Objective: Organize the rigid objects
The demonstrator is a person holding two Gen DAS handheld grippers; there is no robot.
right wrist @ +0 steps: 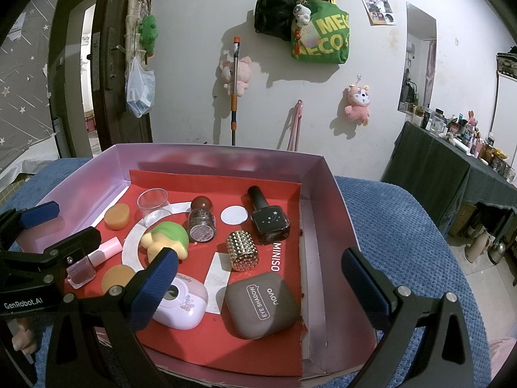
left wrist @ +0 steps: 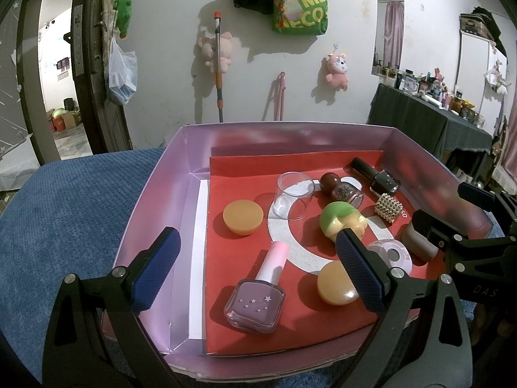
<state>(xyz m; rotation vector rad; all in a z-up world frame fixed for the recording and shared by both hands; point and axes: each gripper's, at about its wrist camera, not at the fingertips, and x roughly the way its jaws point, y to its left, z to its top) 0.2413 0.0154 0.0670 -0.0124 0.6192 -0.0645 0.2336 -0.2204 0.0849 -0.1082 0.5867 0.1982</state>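
A pink box (left wrist: 323,135) sits on a blue towel (left wrist: 71,213), lined with a red sheet (left wrist: 239,190), and all the small things lie on that sheet. The left gripper (left wrist: 258,258) hovers over the near left part of the box with its jaws wide apart and nothing between them; below it lies a lilac polish bottle (left wrist: 255,304) with a pink cap, on its side. Just right of that bottle is an orange puck (left wrist: 336,284), partly behind the gripper's right finger, and a second orange puck (left wrist: 243,217) rests farther back, beside a clear cup (left wrist: 292,195) that stands upright. A green-capped toy (left wrist: 341,221) lies near the middle, with a glitter bottle (right wrist: 201,223) behind it and a black polish bottle (right wrist: 268,220) to the right of that. A studded ring (right wrist: 243,250) stands near the black bottle. The right gripper (right wrist: 258,281) is also wide open and empty, poised above the near right part of the box, over a brown eyeshadow case (right wrist: 261,304) and a lilac earbud case (right wrist: 181,304) that lie side by side, close but apart. The earbud case is partly hidden by the right gripper's left finger
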